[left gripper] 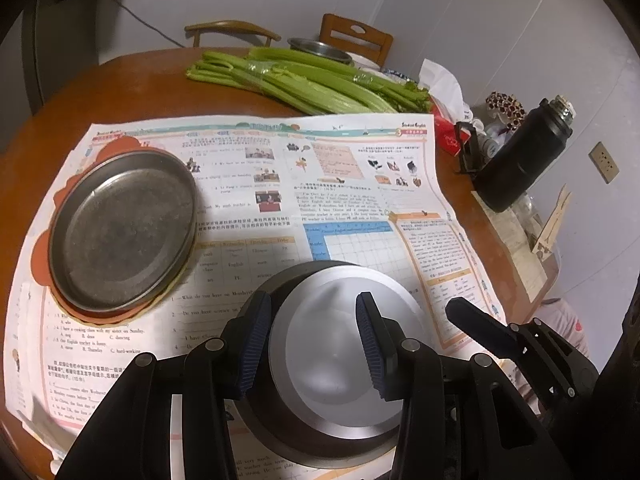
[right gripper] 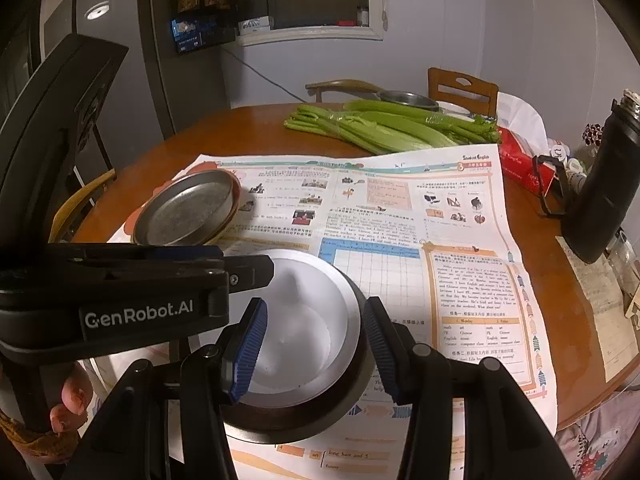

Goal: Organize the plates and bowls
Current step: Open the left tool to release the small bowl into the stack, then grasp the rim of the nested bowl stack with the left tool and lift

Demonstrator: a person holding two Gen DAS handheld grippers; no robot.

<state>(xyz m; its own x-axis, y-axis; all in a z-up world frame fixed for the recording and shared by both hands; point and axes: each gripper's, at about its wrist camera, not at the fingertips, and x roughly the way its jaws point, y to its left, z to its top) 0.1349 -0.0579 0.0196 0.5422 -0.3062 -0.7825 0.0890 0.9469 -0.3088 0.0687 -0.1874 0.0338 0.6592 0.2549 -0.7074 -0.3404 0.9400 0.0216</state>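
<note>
A shiny steel bowl sits nested inside a darker, wider bowl on a spread newspaper. My left gripper hovers over it, jaws apart, one pad by the bowl's left rim and one over its inside. My right gripper is also open, straddling the bowl's right half. Each gripper shows in the other's view: the left fingers, the right fingers. A worn steel plate rests on an orange scalloped plate at the left.
The round wooden table holds celery, another steel bowl at the back, a red packet and a black flask at the right. Chairs stand behind. A hand grips the left tool.
</note>
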